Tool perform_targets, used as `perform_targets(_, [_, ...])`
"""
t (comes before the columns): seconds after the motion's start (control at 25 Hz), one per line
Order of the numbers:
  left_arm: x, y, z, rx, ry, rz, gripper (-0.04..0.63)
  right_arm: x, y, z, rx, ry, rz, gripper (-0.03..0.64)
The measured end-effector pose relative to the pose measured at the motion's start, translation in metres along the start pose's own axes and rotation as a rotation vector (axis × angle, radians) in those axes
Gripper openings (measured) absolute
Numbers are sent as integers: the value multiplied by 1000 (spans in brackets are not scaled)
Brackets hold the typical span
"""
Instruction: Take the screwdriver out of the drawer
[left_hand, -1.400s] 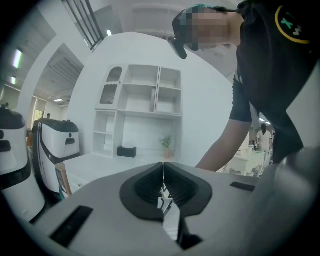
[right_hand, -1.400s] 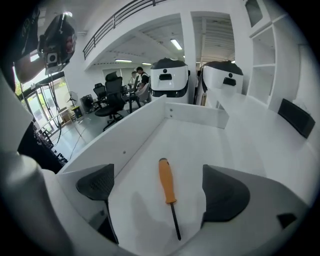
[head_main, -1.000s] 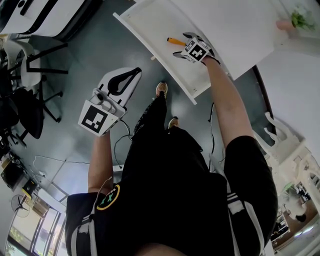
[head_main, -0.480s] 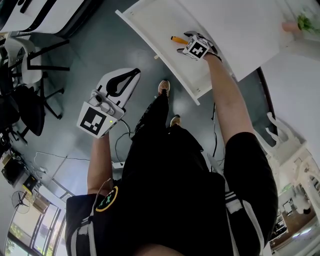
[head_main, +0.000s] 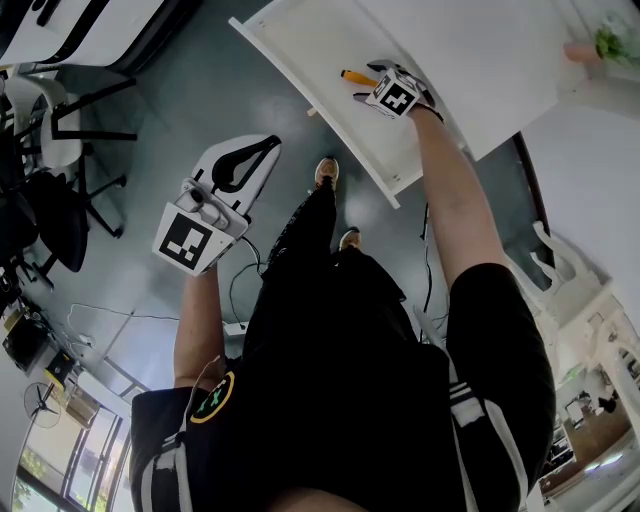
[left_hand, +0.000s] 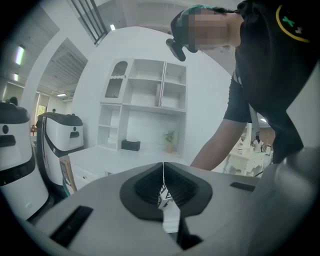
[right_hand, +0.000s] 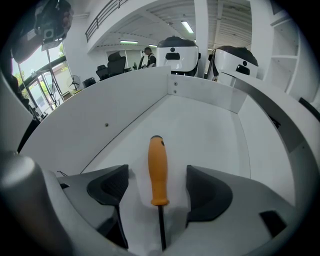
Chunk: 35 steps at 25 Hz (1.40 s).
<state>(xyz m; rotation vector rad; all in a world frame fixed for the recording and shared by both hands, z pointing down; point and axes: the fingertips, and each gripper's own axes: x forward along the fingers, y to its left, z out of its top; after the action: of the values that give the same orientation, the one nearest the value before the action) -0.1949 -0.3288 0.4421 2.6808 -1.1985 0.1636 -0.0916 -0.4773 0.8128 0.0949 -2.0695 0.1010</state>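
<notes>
Looking steeply down over a grey office floor (head_main: 200, 80), with black chairs (head_main: 40, 230) crowding the left edge. Reaching the right tool (head_main: 365, 85) into the white, shallow open drawer (head_main: 470, 60) and tilting it nose-down, presumably for bringing both pads level with something lying flat. Straddling the orange-handled screwdriver with the thin dark shaft (right_hand: 158, 172), lying on the bare drawer floor with its handle pointing away along the jaws. Having just been closing the jaws further, yet leaving a gap on each side of the handle, so not yet gripping anything (judging the rest of that squeeze as the next need). Lining the jaws up beside the handle rather than the shaft, probably for giving the pads the thickest, least slippery part to bite on. Holding the left tool (left_hand: 163, 172) well apart from the drawer, out over the floor and roughly level, jaws pressed together on nothing, apparently just keeping it clear of the work. Finding no brand or readable writing anywhere: only black-and-white square markers (head_main: 190, 241) on each tool, and a yellow-green emblem (head_main: 216, 397) on the black shirt (head_main: 340, 380), too small for reading.
</notes>
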Motion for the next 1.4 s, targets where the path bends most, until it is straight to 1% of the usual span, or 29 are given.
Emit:
perform_targets(0.08, [0,0,1,0,-1,1,21,-2,1,0,-3,-7,-3,355])
perform_targets(0.2, [-2,0,-1,1,0,1,21,-2,4,1,-7,-22,-7,281])
perform_targets(0.32, [-3,-2,-5,29,-5,-10,21,-1,8,2,-17,-32,-6,217])
perform_targets(0.48, [2,-5,0,-2,-3,-3,21,-1,16,2,-55,-15,11,126])
perform_targets(0.68, [4,-7,0,0,3,1,21,-1,16,2,-84,-1,14,121])
perform_targets(0.84, [4,-10,2,4,-2,-2,21,-3,17,3,-78,3,0,118])
perform_targets(1.12, [7,-22,10,20,-17,-14,21,-27,6,10,-35,-46,-60,118])
perform_targets(1.4, [5,-40,18,41,-34,-26,21,-67,6,24,-44,-118,-134,118])
